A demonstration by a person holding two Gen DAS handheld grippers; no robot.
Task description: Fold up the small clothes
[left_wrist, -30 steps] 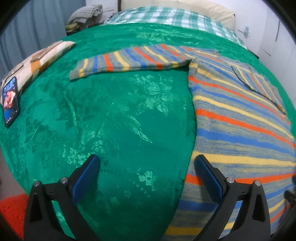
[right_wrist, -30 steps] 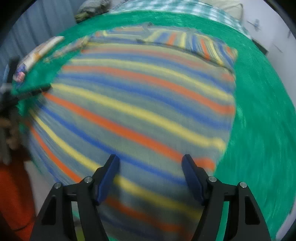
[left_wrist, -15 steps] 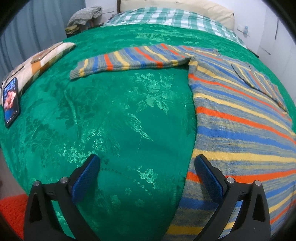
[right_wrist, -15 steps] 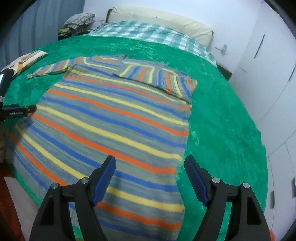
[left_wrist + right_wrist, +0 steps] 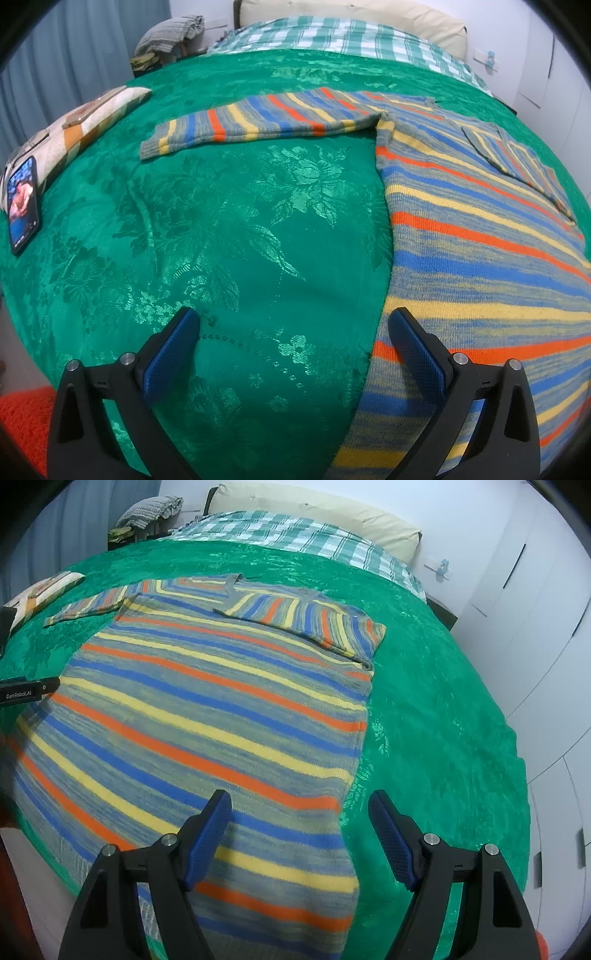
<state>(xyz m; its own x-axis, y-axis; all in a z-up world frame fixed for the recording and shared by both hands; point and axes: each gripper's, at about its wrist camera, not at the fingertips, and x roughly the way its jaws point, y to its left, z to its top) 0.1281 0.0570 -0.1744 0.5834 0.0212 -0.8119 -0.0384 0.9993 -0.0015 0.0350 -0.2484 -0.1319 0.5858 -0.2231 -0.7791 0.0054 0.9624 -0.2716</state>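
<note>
Ahead of both empty, wide-open grippers, left (image 5: 291,343) and right (image 5: 299,823), the striped knitted sweater (image 5: 207,716) has one sleeve (image 5: 306,624) folded in; the other remains.

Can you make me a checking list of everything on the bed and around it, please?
Surface: green flowered bedspread covering the bed, with a checked blanket and a cream pillow at the far end.
Job's things: striped sweater lying flat; one sleeve folded over the body, the other sleeve stretched out sideways.
Clutter: phone with its screen lit, beside a patterned cushion.
Grippers: left gripper open above the sweater's edge; right gripper open over the hem, jaws have just been opening, nothing gripped.
Cables: nothing seen.
Surroundings: white wardrobe doors, grey curtain, pile of clothes beyond the bed.
</note>
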